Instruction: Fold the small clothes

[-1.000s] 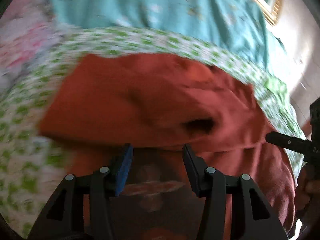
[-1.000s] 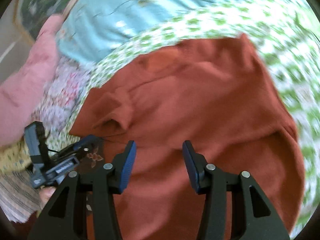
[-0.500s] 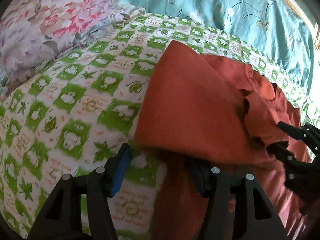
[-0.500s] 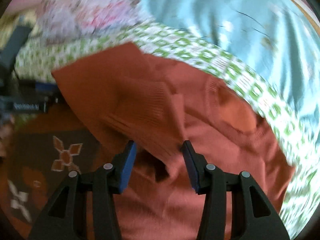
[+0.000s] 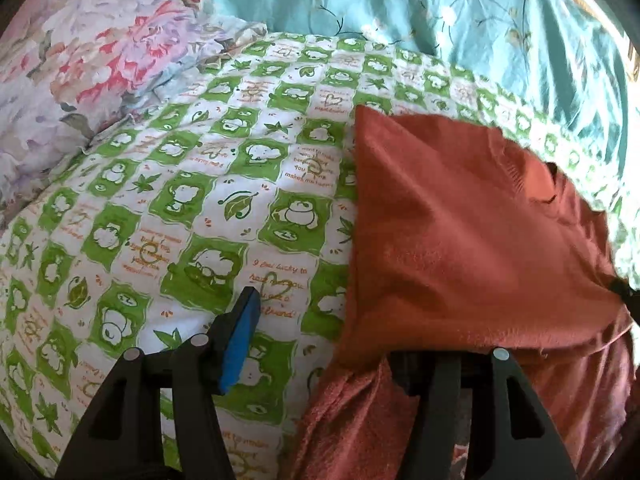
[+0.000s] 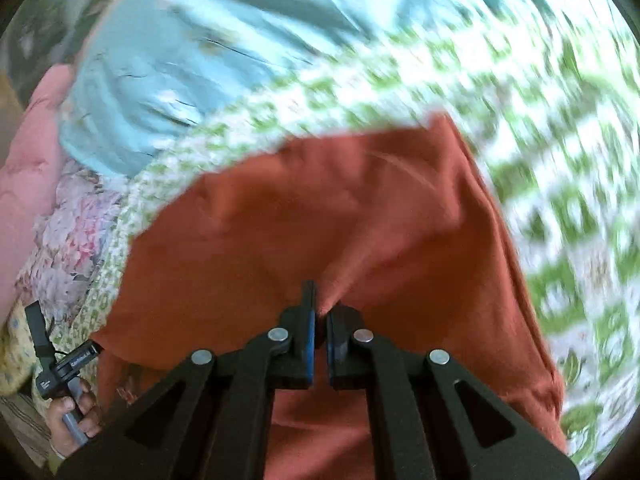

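Note:
A rust-orange knit sweater (image 5: 460,232) lies folded over on the green-and-white patterned blanket (image 5: 192,208). My left gripper (image 5: 320,344) is open at the sweater's left edge; its left finger (image 5: 240,336) rests over the blanket and its right finger is hidden under the fabric. In the right wrist view my right gripper (image 6: 319,320) is shut on a pinched fold of the sweater (image 6: 320,208). The left gripper (image 6: 64,364) and the hand holding it show at that view's lower left.
A floral pillow (image 5: 80,64) lies at the far left and a teal sheet (image 5: 460,12) at the back. A pink quilt (image 6: 24,184) sits at the left of the right wrist view. The right wrist view is motion-blurred.
My right gripper has shut on a fold of the sweater and swung. My left gripper has shifted left to the sweater's edge, still open.

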A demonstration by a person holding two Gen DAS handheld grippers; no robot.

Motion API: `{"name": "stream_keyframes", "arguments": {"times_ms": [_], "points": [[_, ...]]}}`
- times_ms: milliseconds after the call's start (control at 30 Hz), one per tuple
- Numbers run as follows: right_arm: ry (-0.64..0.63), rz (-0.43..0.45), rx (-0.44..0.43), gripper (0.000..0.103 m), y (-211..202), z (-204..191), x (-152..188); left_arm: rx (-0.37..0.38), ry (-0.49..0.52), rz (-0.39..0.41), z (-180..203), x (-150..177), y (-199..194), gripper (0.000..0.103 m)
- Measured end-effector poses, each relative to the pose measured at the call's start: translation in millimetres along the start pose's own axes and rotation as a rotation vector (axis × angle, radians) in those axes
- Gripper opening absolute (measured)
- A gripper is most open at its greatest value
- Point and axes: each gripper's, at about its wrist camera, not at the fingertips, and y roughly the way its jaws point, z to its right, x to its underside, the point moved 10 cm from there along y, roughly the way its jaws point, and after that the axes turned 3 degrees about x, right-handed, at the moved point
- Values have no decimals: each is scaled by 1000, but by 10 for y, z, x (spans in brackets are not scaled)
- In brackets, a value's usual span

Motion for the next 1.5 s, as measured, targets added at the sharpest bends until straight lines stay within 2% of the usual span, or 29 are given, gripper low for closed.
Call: {"name": "stream_keyframes", "arguments": {"times_ms": [133, 267, 367, 400, 433, 500, 533, 600, 667, 733, 767, 867, 967, 1067, 1167, 1233, 1333, 1400, 1500], "points": [[-5, -39, -13, 5, 64, 26, 229, 17, -26, -6, -31, 24, -22, 60], [70, -44, -57, 7, 65, 40, 259, 16, -27, 2, -74, 52, -49, 60], [139, -30, -75, 20, 56, 96, 226, 44, -88, 6, -154, 45, -61, 60], [161, -23, -76, 29, 51, 130, 205, 59, -102, 6, -169, 47, -60, 60], [191, -15, -85, 31, 44, 174, 184, 69, -110, 8, -177, 44, -61, 60], [254, 2, -107, 31, 28, 249, 122, 97, -140, 12, -203, 47, -66, 60], [262, 6, -108, 26, 37, 258, 89, 110, -155, 12, -218, 51, -65, 60], [230, 8, -80, 6, 40, 223, 7, 134, -189, 12, -254, 56, -73, 60], [173, 85, -91, 6, -134, 83, -136, 141, -209, 16, -284, 64, -87, 60], [70, 169, -41, 6, -348, -39, -249, 148, -215, 17, -289, 77, -86, 60], [37, 174, -1, 6, -370, -28, -243, 144, -210, 17, -282, 80, -86, 60], [12, 57, 73, 7, -118, 159, -40, 124, -189, 10, -262, 90, -73, 60], [39, -4, 83, 10, 17, 298, 143, 123, -183, -9, -267, 124, -93, 60], [71, 35, 73, 16, -133, 346, 144, 147, -143, -55, -251, 235, -185, 59], [65, 78, 94, 22, -367, 399, 155, 262, -49, -86, -89, 371, -385, 59], [71, 103, 86, 28, -552, 440, 185, 311, 4, -83, 26, 383, -539, 65], [74, 121, 66, 33, -715, 422, 242, 292, 29, -58, 75, 209, -567, 70], [72, 125, 51, 33, -797, 364, 305, 295, 15, -50, 82, 25, -448, 75], [60, 115, 22, 36, -881, 255, 414, 288, 12, -116, 132, -177, -38, 76]]}}
